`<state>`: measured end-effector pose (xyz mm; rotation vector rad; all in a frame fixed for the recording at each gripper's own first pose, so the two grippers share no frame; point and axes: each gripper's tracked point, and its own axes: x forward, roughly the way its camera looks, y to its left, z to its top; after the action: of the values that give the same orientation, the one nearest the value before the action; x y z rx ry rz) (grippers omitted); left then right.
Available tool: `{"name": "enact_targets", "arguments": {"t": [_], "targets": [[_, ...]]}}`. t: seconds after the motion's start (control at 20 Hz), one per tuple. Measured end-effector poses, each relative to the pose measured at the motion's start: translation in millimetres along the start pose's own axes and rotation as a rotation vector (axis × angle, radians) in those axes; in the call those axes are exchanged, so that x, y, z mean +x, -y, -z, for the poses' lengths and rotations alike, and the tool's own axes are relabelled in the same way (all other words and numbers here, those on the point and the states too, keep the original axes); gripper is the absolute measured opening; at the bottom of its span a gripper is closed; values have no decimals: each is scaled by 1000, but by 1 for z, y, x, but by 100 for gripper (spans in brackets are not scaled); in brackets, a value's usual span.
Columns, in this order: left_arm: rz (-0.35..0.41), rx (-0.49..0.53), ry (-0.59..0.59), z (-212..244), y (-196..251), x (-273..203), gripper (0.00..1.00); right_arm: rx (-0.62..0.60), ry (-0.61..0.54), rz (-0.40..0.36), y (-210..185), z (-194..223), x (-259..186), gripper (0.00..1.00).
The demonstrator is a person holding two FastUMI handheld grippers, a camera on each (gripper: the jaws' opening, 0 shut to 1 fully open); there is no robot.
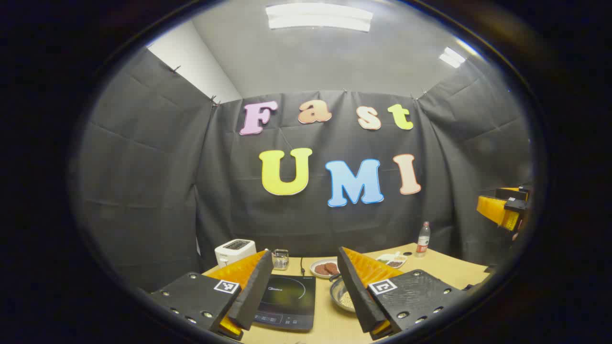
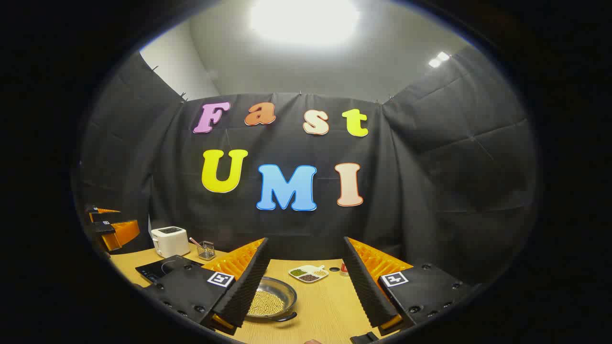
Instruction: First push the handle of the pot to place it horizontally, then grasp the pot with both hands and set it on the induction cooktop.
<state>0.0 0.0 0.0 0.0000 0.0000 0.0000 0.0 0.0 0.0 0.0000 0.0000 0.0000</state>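
Steel pot (image 1: 345,296) w/ pale beans sits on the wooden table (image 1: 444,267), just right of the induction cooktop (image 1: 287,301) in the left gripper view. My left gripper (image 1: 306,298) hangs above the table w/ jaws spread wide, holding nothing; its right finger covers part of the pot, so the pot lies fwd and slightly right of it, cooktop between the fingers. The right gripper (image 1: 502,210) shows at far right, raised.

Right gripper view: pot (image 2: 272,301) is low and left of centre, partly behind my left finger, its dark handle (image 2: 284,317) at the near rim, curving along it. My right gripper (image 2: 306,296) is also wide open, empty. Cooktop (image 2: 160,268) lies further left, by the toaster (image 2: 169,241). Handle faces me, so I judge the right gripper nearer for the push.
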Motion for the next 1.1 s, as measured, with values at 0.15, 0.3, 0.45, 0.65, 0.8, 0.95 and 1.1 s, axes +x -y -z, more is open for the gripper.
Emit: {"name": "enact_targets", "arguments": {"t": [0.15,0.3,0.45,0.65,0.8,0.95,1.1], "targets": [[-3,-1,-1,-1,-1,-1,85,-6,0,-4,-2,0,0,95],[-6,3,4,-1,-2,-1,80,-12,2,-5,-2,0,0,93],[-4,9,9,-3,-3,-1,80,-6,-4,-3,-3,2,1,95],[-6,10,10,-3,-5,-2,85,-4,-13,-4,-4,3,1,95],[-9,9,10,-3,-7,-1,80,-7,-18,-10,-8,5,1,93],[-10,11,12,-4,-10,-3,80,-14,-19,-15,-10,5,1,95],[-10,13,13,-3,-13,-2,80,-22,-28,-12,-12,6,1,90]]}}
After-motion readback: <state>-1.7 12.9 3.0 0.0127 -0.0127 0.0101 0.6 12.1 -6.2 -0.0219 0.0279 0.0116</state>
